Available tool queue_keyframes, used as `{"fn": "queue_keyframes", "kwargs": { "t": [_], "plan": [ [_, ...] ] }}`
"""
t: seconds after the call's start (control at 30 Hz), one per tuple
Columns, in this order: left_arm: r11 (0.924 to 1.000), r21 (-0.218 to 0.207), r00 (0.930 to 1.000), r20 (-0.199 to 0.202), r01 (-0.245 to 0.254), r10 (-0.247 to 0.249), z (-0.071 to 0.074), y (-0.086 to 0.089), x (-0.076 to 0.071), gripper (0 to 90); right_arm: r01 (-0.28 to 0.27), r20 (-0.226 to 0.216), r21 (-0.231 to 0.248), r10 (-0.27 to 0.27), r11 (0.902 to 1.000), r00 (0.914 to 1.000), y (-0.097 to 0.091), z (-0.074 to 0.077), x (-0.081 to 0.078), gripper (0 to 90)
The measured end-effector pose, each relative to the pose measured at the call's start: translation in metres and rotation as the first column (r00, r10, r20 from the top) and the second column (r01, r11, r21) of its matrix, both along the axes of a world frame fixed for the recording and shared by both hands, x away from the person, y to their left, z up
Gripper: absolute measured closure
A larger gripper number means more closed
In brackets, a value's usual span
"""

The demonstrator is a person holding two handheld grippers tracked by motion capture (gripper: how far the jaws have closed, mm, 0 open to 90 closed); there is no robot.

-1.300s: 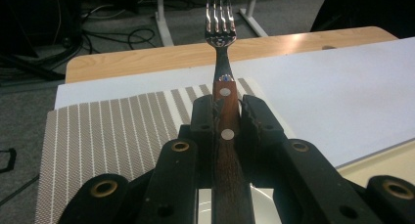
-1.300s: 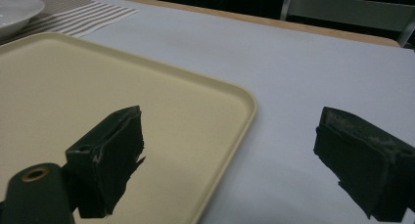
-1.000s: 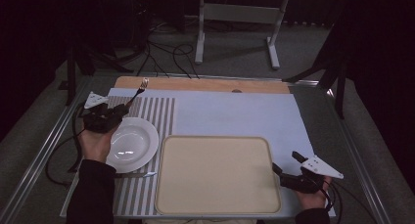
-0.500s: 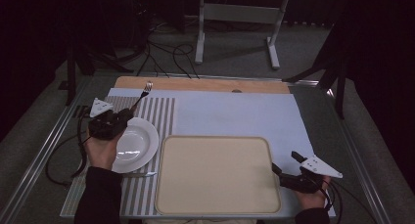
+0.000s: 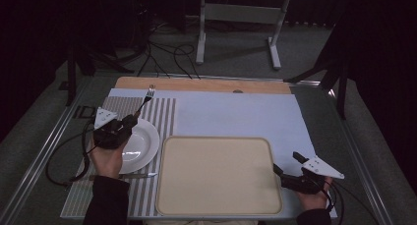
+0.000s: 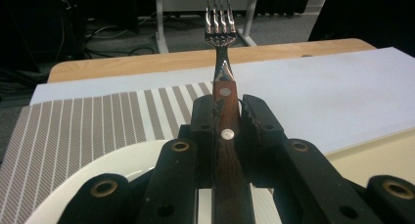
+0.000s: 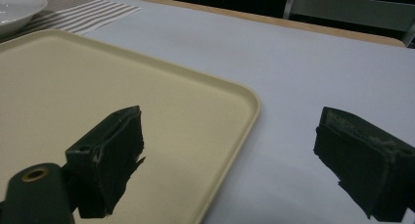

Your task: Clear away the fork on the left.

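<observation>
High view: wooden table (image 5: 196, 84) under a pale sheet (image 5: 236, 114), grey carpet beyond. Left gripper (image 5: 129, 121) clamps a fork (image 5: 146, 98) above the striped mat (image 5: 162, 112); right gripper (image 5: 287, 170) stands open beside the tray (image 5: 216, 176).

Fork (image 6: 222, 87) handle's end beneath tool

a dark lab: floor cables (image 5: 162, 55), metal stand (image 5: 238, 18) behind the table (image 5: 196, 83).

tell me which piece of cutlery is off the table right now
The fork, clamped by its wooden handle in the left tongs above the white plate. The knife lies flat on the striped mat near that plate.
</observation>
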State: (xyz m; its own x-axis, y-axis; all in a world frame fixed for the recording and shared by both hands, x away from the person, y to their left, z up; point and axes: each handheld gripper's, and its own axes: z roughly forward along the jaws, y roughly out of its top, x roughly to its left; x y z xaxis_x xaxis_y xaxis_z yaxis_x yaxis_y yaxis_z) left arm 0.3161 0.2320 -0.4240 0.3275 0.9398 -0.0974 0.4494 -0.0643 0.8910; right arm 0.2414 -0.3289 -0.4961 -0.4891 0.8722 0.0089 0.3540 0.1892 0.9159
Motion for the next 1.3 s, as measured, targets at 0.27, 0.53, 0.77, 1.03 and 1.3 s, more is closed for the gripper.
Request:
{"fn": "queue_keyframes", "kwargs": {
  "t": [0.27, 0.53, 0.77, 1.03, 1.3],
  "plan": [
    [0.9996, -0.030, 1.0000, 0.000, 0.001, -0.001, -0.005, -0.007, -0.009, 77.5, -0.001, -0.001, -0.003, 0.001, 1.0000, 1.0000, 0.000, 0.000, 0.000, 10.6],
    [0.9998, -0.019, 0.9999, 0.007, -0.010, 0.010, -0.009, -0.014, -0.018, 77.5, -0.002, -0.001, -0.004, 0.002, 1.0000, 1.0000, 0.000, 0.000, 0.000, 10.6],
    [0.9999, -0.007, 0.9998, 0.008, -0.015, 0.015, -0.014, -0.022, -0.023, 77.4, -0.003, -0.002, -0.005, 0.003, 1.0000, 1.0000, 0.001, 0.000, 0.000, 10.6],
    [0.9996, -0.002, 0.9996, 0.001, -0.029, 0.029, -0.019, -0.029, -0.030, 77.4, -0.005, -0.003, -0.009, 0.005, 0.9999, 1.0000, 0.001, -0.001, 0.001, 10.6],
    [0.9998, -0.006, 0.9998, -0.003, -0.020, 0.020, -0.021, -0.040, -0.041, 77.5, -0.010, -0.005, -0.006, 0.010, 0.9999, 0.9999, 0.002, -0.001, 0.002, 10.6]
  ]
}}
